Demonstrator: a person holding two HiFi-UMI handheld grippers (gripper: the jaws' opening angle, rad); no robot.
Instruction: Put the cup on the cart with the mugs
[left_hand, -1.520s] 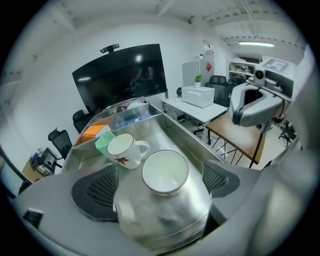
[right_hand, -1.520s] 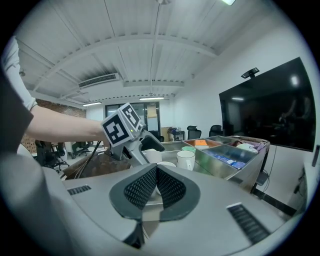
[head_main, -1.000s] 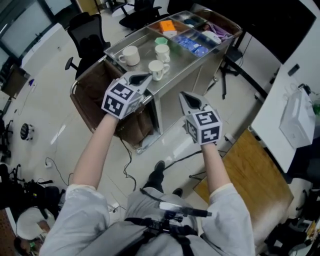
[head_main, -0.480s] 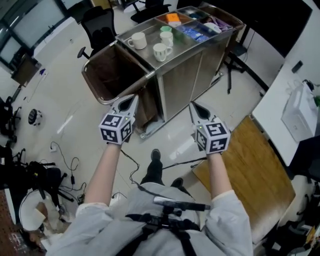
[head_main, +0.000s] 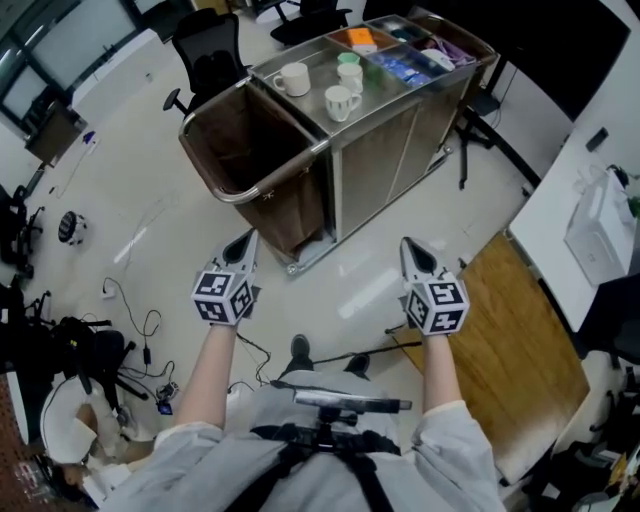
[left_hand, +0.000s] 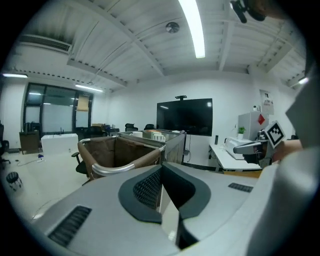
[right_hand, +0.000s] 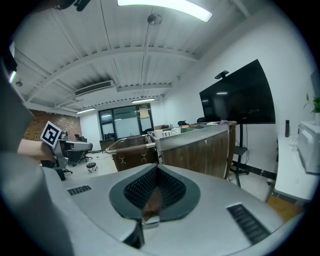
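Observation:
The steel cart (head_main: 385, 150) stands at the top of the head view. Three white mugs sit on its top: one (head_main: 292, 78) at the left, one (head_main: 340, 101) near the front, one (head_main: 350, 73) behind it. A small green cup (head_main: 349, 58) stands just beyond them. My left gripper (head_main: 244, 243) and right gripper (head_main: 411, 248) hover over the floor, well short of the cart, both shut and empty. In the left gripper view the jaws (left_hand: 161, 170) point at the cart (left_hand: 172, 142). The right gripper (right_hand: 156, 171) also faces the cart (right_hand: 200, 145).
A brown bag on a metal frame (head_main: 250, 145) hangs on the cart's left end. Trays of coloured supplies (head_main: 400, 55) fill the cart's far end. Office chairs (head_main: 212, 62) stand behind. A wooden board (head_main: 515, 330) and a white table (head_main: 575, 230) are right. Cables (head_main: 135, 335) lie left.
The person has backed away from the cart. Both grippers have dropped from beside the mugs to low over the floor, staying shut and empty.

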